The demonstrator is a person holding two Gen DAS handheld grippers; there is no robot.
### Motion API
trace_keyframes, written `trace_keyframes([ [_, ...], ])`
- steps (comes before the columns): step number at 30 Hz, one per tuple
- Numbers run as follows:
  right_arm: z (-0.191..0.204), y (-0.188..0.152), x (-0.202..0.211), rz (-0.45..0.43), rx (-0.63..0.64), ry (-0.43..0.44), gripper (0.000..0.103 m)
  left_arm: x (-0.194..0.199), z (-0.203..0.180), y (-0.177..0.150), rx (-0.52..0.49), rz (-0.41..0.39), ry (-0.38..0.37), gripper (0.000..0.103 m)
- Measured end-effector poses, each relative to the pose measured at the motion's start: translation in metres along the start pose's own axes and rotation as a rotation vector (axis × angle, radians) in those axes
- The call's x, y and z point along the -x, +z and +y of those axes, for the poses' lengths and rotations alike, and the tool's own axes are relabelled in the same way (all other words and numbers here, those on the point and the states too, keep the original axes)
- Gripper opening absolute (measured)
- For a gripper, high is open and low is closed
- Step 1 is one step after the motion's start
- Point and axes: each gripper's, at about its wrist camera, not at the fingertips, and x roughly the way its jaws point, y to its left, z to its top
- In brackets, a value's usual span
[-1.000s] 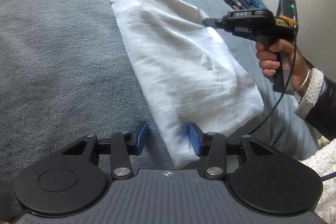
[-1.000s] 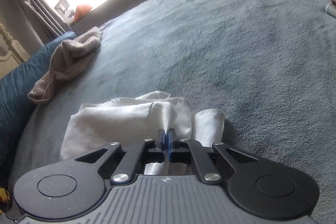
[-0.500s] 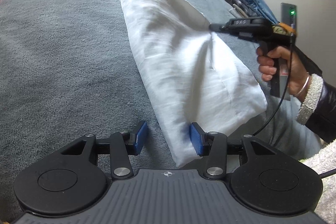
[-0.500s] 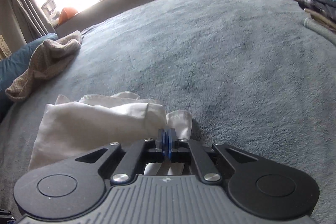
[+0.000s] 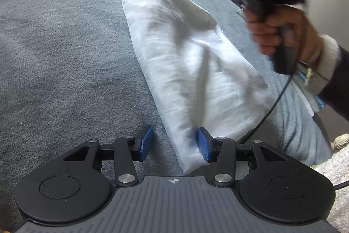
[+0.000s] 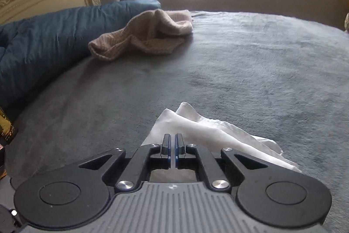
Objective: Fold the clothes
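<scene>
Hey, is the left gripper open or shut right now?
Open. The left gripper has its blue jaws set wide apart, one on either side of the near corner of the white cloth, not pinching it.

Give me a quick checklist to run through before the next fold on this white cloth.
1. Right claw shut on the white cloth: ok, its pads are nearly together with fabric bunched between and around them.
2. Left claw gripping the near end: not ok, it is open, with the cloth's near corner between its pads.
3. Cloth flat: not ok, it is lifted and creased toward the right claw.
4. Grey blanket bare on the left for laying the fold: ok.
5. Beige knit garment away from the cloth: ok.
6. Layers aligned underneath: cannot tell.
</scene>
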Motion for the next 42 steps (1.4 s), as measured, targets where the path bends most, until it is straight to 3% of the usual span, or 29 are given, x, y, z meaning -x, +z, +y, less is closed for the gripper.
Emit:
trace_keyframes([
  [4,-0.029,-0.004,-0.045,0.055,-0.126,-0.080,0.001,0.001,0.003,-0.001,0.013,-0.003,-0.015,0.045],
  [7,-0.034,0.003,-0.037,0.011,-0.185,-0.093,0.002,0.001,0.006,-0.003,0.015,-0.003,-0.026,0.045],
  [11,-0.008,0.019,-0.009,-0.071,-0.081,0.013,0.003,0.000,0.007,-0.005,0.022,0.000,-0.040,0.045],
  [14,0.009,0.022,-0.023,0.008,-0.015,0.121,0.003,-0.001,0.008,-0.005,0.028,0.002,-0.045,0.045],
  [16,0.017,0.019,-0.047,0.075,0.016,0.111,0.002,-0.002,0.007,-0.004,0.029,0.002,-0.045,0.045],
  [18,0.011,0.015,-0.068,0.105,-0.038,0.091,0.000,-0.002,0.007,-0.004,0.029,0.002,-0.042,0.045],
  [20,-0.002,0.016,-0.075,0.088,-0.173,0.118,0.000,-0.002,0.006,-0.005,0.029,0.002,-0.039,0.045],
  [22,-0.007,0.020,-0.062,0.042,-0.230,0.108,0.002,-0.002,0.005,-0.005,0.029,0.002,-0.036,0.045],
  [26,-0.019,0.025,-0.004,-0.029,-0.207,0.072,0.002,-0.001,0.003,-0.005,0.028,0.002,-0.030,0.045],
  [32,-0.047,-0.007,0.079,0.056,-0.217,-0.010,0.003,0.000,0.005,-0.007,0.048,-0.002,-0.033,0.045],
  [39,-0.071,-0.078,0.062,0.186,-0.339,-0.164,0.002,-0.002,0.005,0.000,0.071,-0.002,-0.020,0.045],
  [42,-0.081,-0.087,0.067,0.124,-0.431,-0.209,0.003,-0.003,0.003,0.000,0.083,-0.003,-0.013,0.045],
])
